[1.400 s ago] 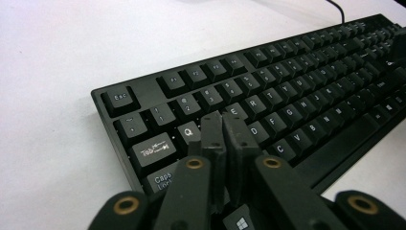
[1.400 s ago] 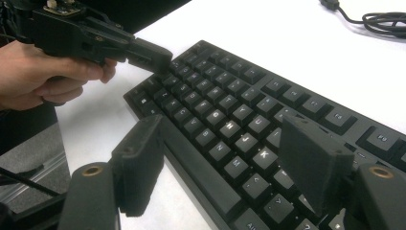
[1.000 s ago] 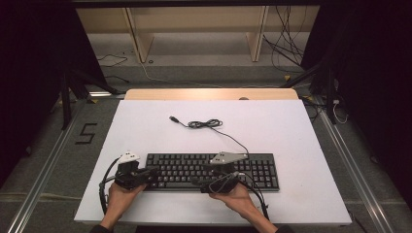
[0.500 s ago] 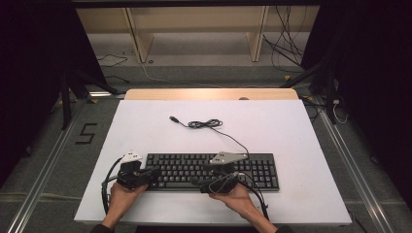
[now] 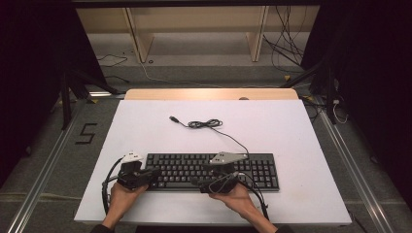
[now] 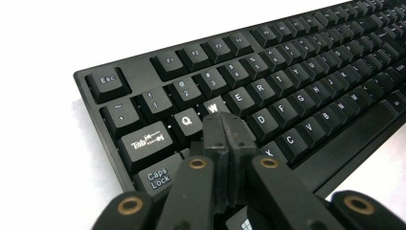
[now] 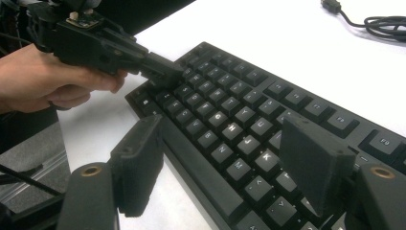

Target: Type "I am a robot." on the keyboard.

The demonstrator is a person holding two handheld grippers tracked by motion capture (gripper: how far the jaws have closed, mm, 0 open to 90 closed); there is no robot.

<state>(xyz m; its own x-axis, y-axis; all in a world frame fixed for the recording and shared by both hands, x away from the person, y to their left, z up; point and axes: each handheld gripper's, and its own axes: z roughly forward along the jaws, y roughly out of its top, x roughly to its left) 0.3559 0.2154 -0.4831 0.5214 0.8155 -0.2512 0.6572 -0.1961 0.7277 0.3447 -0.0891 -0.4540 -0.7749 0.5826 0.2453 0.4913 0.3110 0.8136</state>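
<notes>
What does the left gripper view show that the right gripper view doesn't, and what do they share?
Left gripper view: the left gripper with jaws pressed together, tips over the W key, and readable legends such as Esc and Tab. Right gripper view: the right gripper with jaws wide apart above the keys, the person's left hand, and the coiled cable with its plug. Both: the black keyboard on the white table.
</notes>
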